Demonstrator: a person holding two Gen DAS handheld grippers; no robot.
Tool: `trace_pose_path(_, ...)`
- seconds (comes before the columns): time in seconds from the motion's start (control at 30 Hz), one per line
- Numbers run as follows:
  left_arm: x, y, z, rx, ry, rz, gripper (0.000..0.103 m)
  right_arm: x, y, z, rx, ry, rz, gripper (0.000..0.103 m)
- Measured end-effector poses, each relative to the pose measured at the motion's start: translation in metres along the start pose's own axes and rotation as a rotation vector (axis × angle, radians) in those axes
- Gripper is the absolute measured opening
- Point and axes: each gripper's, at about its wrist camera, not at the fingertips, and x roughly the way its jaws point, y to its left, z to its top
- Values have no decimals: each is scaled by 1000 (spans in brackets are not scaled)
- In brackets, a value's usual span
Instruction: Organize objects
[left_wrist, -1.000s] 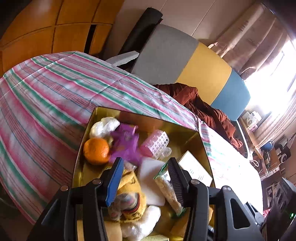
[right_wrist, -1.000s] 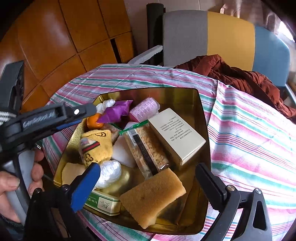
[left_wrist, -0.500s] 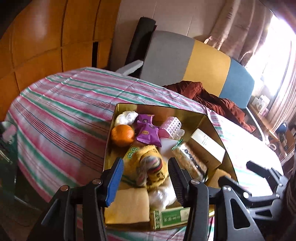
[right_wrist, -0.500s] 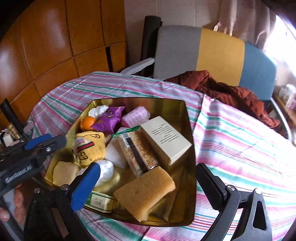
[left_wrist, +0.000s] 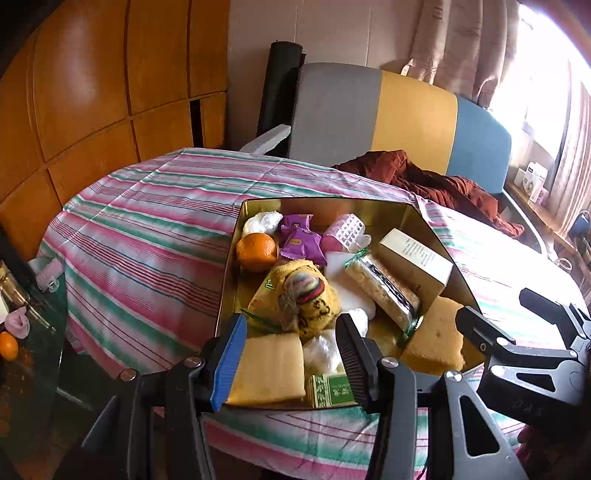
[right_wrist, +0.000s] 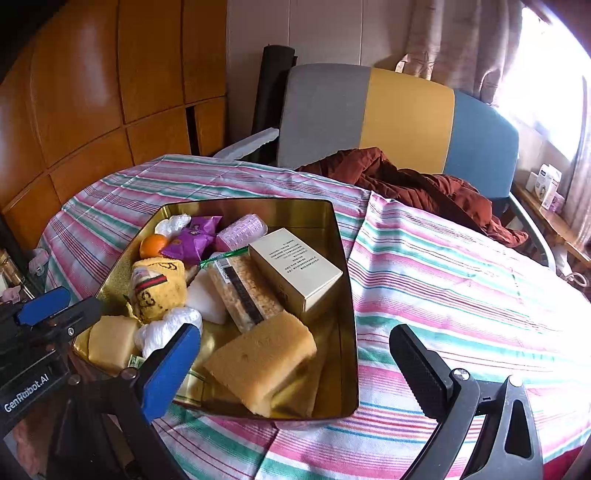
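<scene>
Both grippers have drawn back from the tin since the earlier frames, so that the whole tin now sits ahead of them instead of directly under the fingers.

Left gripper (left_wrist: 291, 358): jaws parted to a moderate gap, nothing between them. It hangs at the near edge of the tin, above a pale sponge block (left_wrist: 267, 369) and a small green box (left_wrist: 334, 387).

Right gripper (right_wrist: 295, 369): jaws spread wide, also empty. It hangs over the tin's near right corner, with a tan sponge (right_wrist: 262, 362) lying between the fingers in its view.

Gold tin (right_wrist: 341, 258): rests on the striped tablecloth (right_wrist: 461, 288) and is crowded. Contents include an orange (left_wrist: 256, 252), purple packets (left_wrist: 299, 242), a pink roller (left_wrist: 345, 230), a yellow sock bundle (left_wrist: 303, 299), a clear snack pack (right_wrist: 245, 291) and a cream carton (right_wrist: 295, 269) leaning on the snack pack.

Hazards, as judged from this layout:
- Items overlap. Lifting one is likely to drag or tip its neighbour; the leaning carton is the most exposed.
- The orange may roll if the sock bundle beside it is disturbed.
- The two grippers stand near each other at the near edge. Simultaneous reaches risk a collision.
- The tin lies on loose cloth near the table edge. A push on its wall could slide it toward the person.
</scene>
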Motion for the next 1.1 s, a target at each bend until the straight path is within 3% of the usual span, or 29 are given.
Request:
trace_pose_path(0.13,-10,-2,-2,1,-29,-16,52,-2,0,-6,2,6,-5,103)
trace_pose_path(0.3,-25,-5,-1,-1,-86,-12,64,-5,-2,-12,16,-4,-12,103)
trace_pose_path(0.43,-34,-11,0,14,-129,33,64,-11,-3,-13,31,-27,-16,103)
trace_pose_path(0.53,-38,-15,2,31,-132,58,64,-11,-4,-12,38,-29,-17,103)
trace_pose_path(0.87,-43,-9,2,-18,-133,-22,74,-7,-2,-14,40,-14,-17,103)
trace_pose_path(1.1,-36,-10,1,3,-132,64,75,-2,2,-15,30,0,-11,103)
